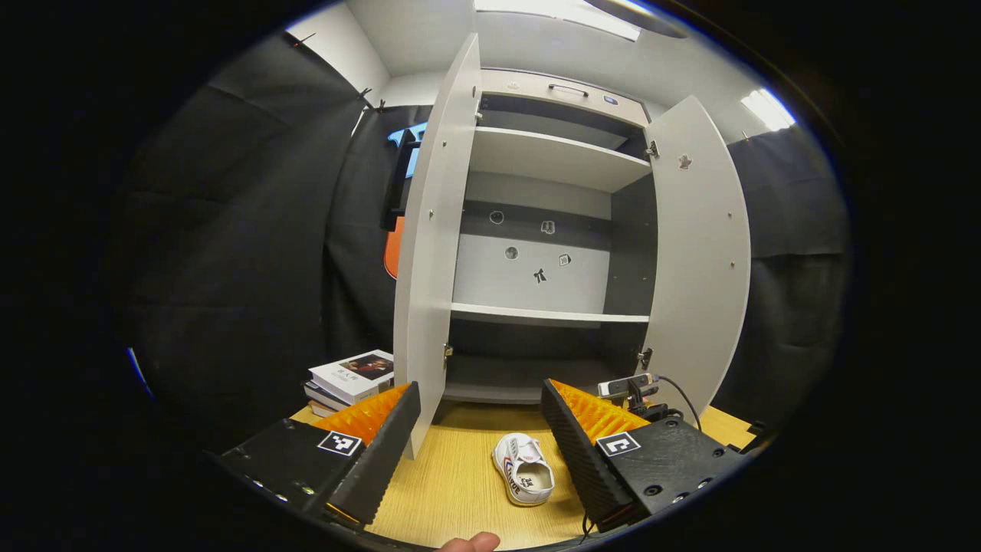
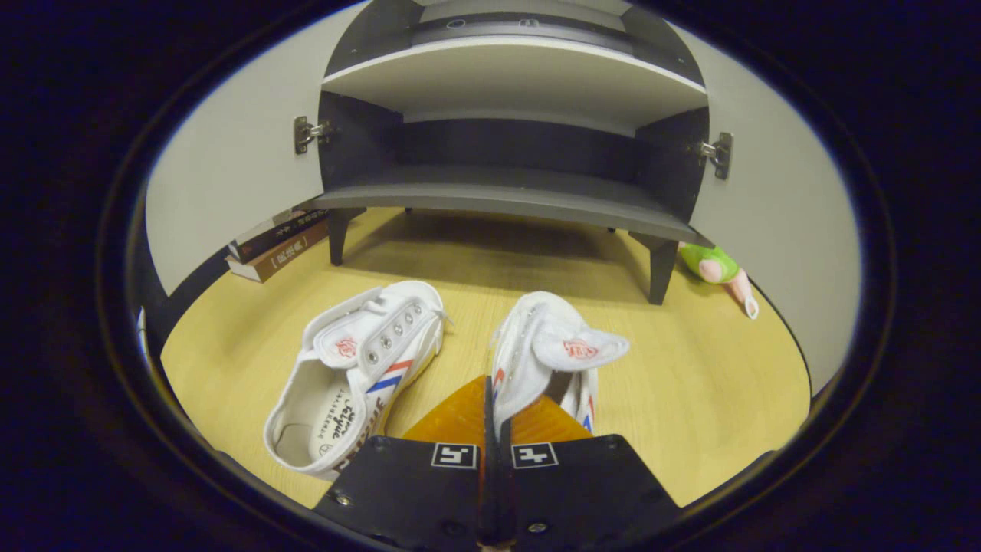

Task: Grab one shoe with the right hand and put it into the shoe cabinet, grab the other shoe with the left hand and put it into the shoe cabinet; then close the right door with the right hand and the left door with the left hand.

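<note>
Stacked books (image 1: 351, 379), green toy (image 2: 716, 266)

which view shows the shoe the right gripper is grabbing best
The right gripper view: the right gripper has its fingers pinched on the right-hand white shoe, seen close with its tongue flopped over, beside the other shoe. The left gripper view has one small shoe on the table; which one is unclear.

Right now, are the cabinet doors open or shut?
Open. Both the left door and right door of the cabinet swing outward, and the bare shelves show between them.
</note>
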A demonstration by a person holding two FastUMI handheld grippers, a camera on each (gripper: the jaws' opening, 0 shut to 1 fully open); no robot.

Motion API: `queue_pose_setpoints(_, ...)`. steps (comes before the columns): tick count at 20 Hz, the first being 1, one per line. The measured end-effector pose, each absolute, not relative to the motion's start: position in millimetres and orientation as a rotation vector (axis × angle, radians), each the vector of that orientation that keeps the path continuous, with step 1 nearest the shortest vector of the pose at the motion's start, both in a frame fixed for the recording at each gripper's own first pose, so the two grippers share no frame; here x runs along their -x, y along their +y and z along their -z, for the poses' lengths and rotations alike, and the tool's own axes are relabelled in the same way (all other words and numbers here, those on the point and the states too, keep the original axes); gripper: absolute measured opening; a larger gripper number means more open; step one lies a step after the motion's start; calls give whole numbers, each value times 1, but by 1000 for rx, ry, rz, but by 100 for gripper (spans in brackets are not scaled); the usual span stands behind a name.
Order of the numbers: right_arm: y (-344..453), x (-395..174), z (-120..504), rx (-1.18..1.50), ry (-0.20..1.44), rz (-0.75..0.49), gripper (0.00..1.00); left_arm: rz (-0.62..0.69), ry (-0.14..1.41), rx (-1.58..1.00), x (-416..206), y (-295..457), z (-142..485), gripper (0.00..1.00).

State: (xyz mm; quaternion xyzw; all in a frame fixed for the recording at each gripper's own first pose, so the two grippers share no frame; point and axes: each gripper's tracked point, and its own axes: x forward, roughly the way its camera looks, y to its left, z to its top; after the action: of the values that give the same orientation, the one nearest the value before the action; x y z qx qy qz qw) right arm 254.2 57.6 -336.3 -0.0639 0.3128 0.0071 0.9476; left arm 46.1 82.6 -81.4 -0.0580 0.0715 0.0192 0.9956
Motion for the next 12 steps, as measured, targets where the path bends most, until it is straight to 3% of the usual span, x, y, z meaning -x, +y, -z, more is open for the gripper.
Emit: queue_pose_setpoints(12, 65, -230, 141, 210, 348, -87, 3, 2, 105, 112, -44, 54, 68, 95)
